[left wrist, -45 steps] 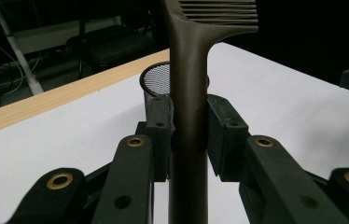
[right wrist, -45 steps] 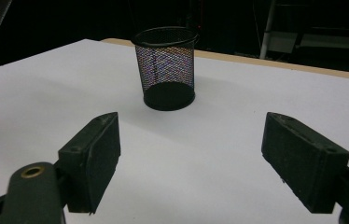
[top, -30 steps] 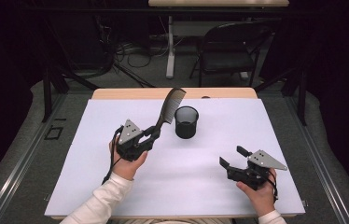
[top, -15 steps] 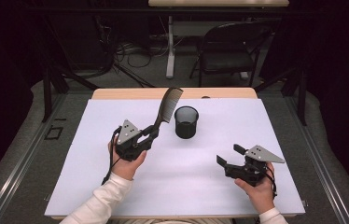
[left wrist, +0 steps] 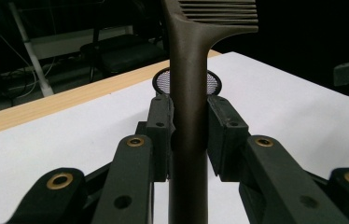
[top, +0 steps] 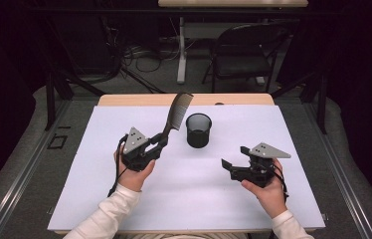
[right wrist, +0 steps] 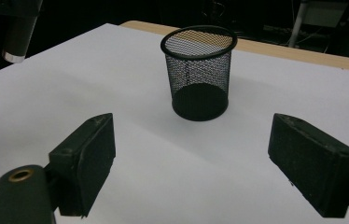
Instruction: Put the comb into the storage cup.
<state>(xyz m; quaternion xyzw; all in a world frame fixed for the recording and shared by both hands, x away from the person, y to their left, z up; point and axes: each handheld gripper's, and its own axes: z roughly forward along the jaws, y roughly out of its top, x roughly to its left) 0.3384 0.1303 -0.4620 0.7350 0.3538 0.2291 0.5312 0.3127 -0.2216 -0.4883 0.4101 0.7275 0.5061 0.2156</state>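
In the high view, the left gripper (top: 160,143) was clamped on the handle of a comb (top: 176,112), which slanted up and away toward the far right, its teeth end just left of the mesh cup (top: 198,130) standing mid-table (top: 124,199). The right gripper (top: 235,158) hovered near and right of the cup, jaws spread with nothing between them; they had just been opening. In the left gripper view, both pads pressed the comb (left wrist: 189,93) handle, the cup (left wrist: 163,80) rim peeking behind it. In the right gripper view, the cup (right wrist: 199,74) stood upright beyond the wide-apart jaws, unobstructed, the comb's handle end (right wrist: 17,32) hanging at far left.
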